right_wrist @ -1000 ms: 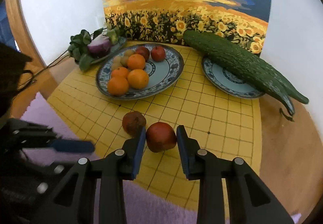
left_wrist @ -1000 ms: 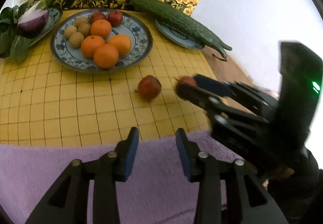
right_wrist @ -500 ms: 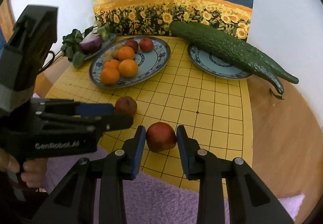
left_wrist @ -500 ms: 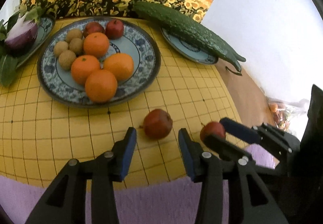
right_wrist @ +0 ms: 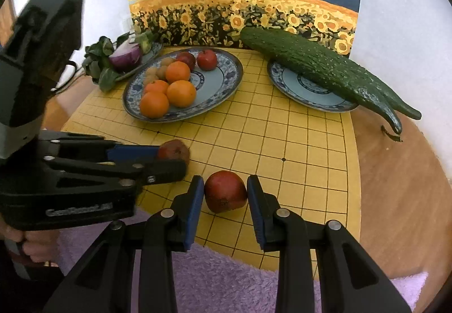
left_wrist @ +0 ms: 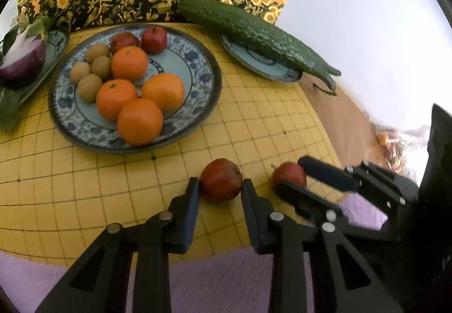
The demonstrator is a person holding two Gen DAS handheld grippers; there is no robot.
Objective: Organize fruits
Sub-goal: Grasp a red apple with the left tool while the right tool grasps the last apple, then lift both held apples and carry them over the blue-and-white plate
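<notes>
Only my right view shows a hand [right_wrist: 34, 249]; left gripper [left_wrist: 220, 186] closing on dark fruit [left_wrist: 221, 178] (pads touching), right gripper [right_wrist: 225, 191] clamps red fruit [right_wrist: 225, 191].

My left gripper [left_wrist: 221, 188] is matte black plastic: two angled, triangular-framed arms, each with round silver screw heads at the pivots, ending in flat fingers [left_wrist: 188, 211] faced with dark blue pads. My right gripper [right_wrist: 225, 194] has the same build, its blue pads [right_wrist: 195, 210] ribbed along the inner face. Seen from the right wrist camera, the left tool's body is a boxy black housing with a grey lower section, and pale embossed lettering runs along its side, too blurred for me to read. My hand [right_wrist: 31, 245] shows below it, bare, with no sleeve visible.
</notes>
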